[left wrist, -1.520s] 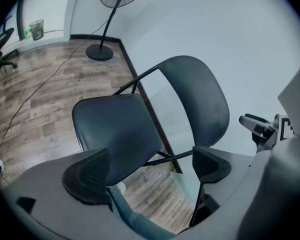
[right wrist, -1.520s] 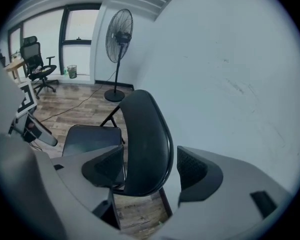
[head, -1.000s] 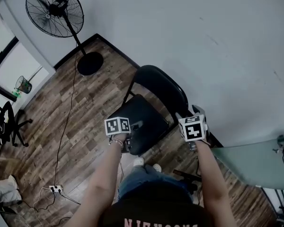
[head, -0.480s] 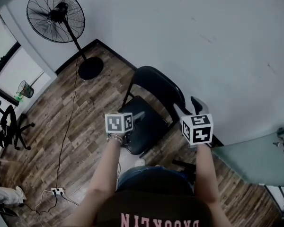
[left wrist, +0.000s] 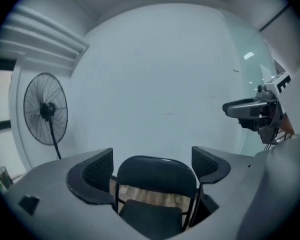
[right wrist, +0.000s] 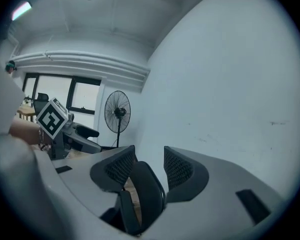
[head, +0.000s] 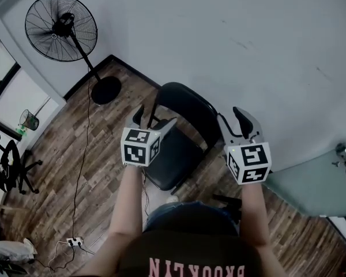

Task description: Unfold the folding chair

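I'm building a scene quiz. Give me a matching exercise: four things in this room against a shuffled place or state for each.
1 black folding chair
2 black pedestal fan
3 white power strip
4 black wheeled office chair

A lying flat, bottom left
B unfolded, seat down
C standing in the room's corner
D at the far left edge

Pairs: 1-B, 2-C, 3-A, 4-D

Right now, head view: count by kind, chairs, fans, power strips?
Chairs: 2 (folding chair, office chair)
Fans: 1 (fan)
Power strips: 1 (power strip)
Total: 4
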A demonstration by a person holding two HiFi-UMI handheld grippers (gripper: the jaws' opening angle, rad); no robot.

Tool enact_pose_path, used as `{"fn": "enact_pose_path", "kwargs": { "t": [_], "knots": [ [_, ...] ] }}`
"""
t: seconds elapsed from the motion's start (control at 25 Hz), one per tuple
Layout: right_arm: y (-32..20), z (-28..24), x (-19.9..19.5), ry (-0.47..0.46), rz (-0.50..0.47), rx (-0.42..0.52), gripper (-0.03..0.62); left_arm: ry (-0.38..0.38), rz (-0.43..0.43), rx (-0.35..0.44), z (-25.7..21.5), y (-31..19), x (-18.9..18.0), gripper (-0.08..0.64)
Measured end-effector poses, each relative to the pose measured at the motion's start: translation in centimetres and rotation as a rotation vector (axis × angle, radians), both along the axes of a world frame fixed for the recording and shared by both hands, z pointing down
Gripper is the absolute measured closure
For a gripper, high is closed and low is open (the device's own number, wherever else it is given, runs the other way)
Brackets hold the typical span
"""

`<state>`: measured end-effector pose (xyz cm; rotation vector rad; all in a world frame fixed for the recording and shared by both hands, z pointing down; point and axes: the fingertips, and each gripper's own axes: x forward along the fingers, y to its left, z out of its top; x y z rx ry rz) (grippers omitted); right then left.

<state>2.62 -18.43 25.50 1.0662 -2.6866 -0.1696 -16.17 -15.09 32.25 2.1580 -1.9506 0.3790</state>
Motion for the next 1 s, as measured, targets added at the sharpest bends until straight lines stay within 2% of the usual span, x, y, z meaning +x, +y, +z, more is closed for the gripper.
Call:
{"fn": "enact_pose_path", "kwargs": {
  "t": [0.16,0.4,0.44,0.56,0.6,0.64,0.68,0.8,1.0],
  "knots": [
    [0.4,-2.3,0.4,0.014,-0.002,0.058,0.407,-0.134,0.054,0.132,-5.5,0.3,0.7,0.085],
    [1.0,-6.8,1.5,-0.028,0.012,0.132,0.390,-0.206,0.065,0.335,-13.4,2.0,1.8,0.217],
    [1.2,-7.7,1.7,-0.042,0.011,0.148,0.388,-0.224,0.062,0.376,-14.6,2.3,2.0,0.267],
    [2.0,-10.4,2.1,-0.090,0.008,0.206,0.397,-0.307,0.040,0.474,-17.5,3.4,2.5,0.539],
    [2.1,-11.2,2.4,-0.106,0.023,0.237,0.432,-0.324,0.044,0.489,-18.1,3.6,2.8,0.558],
    [2.2,-12.0,2.7,-0.115,0.045,0.274,0.537,-0.330,0.053,0.499,-18.5,3.8,3.1,0.558],
    [2.3,-12.5,3.0,-0.116,0.062,0.308,0.594,-0.329,0.064,0.509,-18.9,4.0,3.4,0.558],
    [3.0,-13.4,3.2,-0.116,0.063,0.358,0.594,-0.341,0.065,0.540,-20.0,4.5,3.8,0.558],
    [4.0,-14.8,3.2,-0.161,0.030,0.404,0.594,-0.388,-0.039,0.555,-21.1,4.7,2.6,0.558]
  ]
}}
